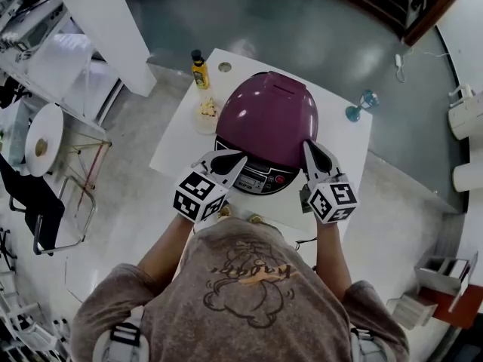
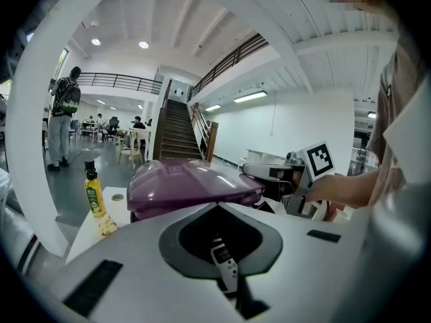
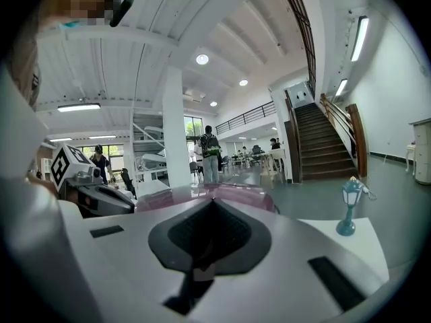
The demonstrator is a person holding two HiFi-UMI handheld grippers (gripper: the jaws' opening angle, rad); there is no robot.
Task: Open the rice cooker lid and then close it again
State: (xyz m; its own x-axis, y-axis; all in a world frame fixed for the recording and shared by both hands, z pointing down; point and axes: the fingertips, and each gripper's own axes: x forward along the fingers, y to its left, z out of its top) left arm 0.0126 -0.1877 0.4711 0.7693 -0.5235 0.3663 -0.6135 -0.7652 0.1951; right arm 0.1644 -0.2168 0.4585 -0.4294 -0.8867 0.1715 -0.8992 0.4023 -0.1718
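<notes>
A rice cooker with a glossy purple lid (image 1: 268, 115) stands on a small white table (image 1: 349, 138). The lid lies down on the body, and the control panel (image 1: 260, 179) faces me. My left gripper (image 1: 238, 157) is shut, its tip at the cooker's front left edge beside the panel. My right gripper (image 1: 308, 146) is shut too, its tip against the lid's front right side. In the left gripper view the lid (image 2: 188, 184) lies just beyond the closed tip (image 2: 217, 205). Past the closed tip (image 3: 212, 199) in the right gripper view, only a strip of the lid (image 3: 239, 195) shows.
A yellow bottle (image 1: 199, 71) and a small snack bag (image 1: 207, 110) stand on the table's far left. A blue lamp figurine (image 1: 361, 105) is at the far right. A white pillar (image 1: 106, 21) and a black chair (image 1: 41, 202) are to the left, on the floor.
</notes>
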